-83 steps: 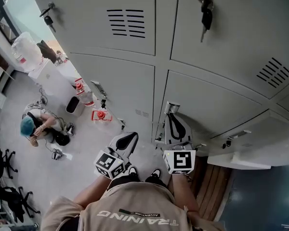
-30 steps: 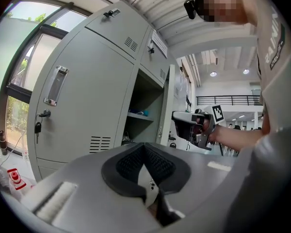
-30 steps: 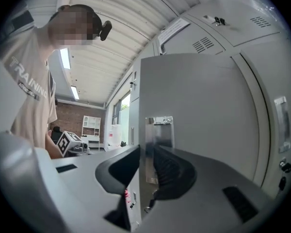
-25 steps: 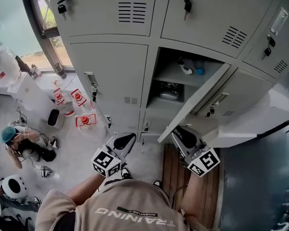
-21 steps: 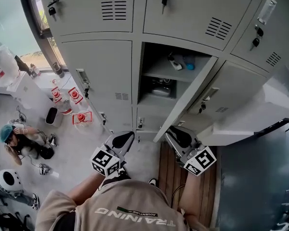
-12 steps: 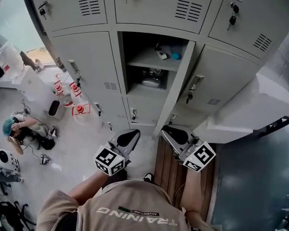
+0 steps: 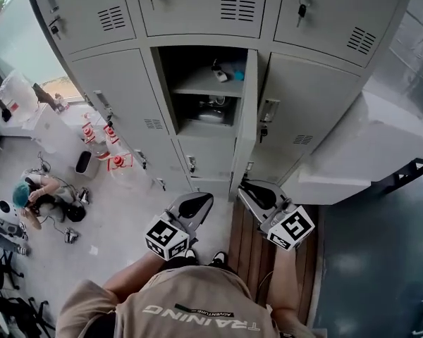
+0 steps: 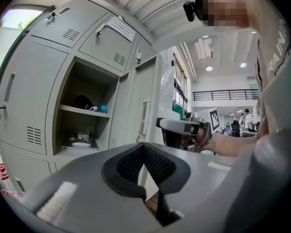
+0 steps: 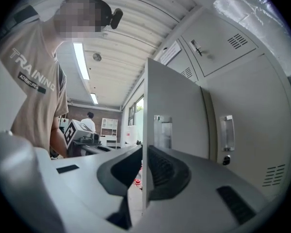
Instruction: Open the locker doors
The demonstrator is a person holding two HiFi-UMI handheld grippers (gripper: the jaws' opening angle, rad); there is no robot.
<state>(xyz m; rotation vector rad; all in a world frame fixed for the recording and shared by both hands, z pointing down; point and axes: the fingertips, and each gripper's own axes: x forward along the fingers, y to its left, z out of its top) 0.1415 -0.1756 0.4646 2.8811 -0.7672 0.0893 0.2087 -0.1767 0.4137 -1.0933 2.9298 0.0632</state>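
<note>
My right gripper is clamped on the upright free edge of the open locker door dead ahead, while my left gripper, jaws together and empty, sits farther off.

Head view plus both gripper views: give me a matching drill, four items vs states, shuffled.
Items:
1. left tongs
2. right tongs
3. middle locker door
4. top locker door

States:
A. closed, key hanging in its lock
B. clamped on a door's edge
C. swung open, shelves showing
D. shut on nothing

Pairs: 1-D, 2-B, 3-C, 4-A
</note>
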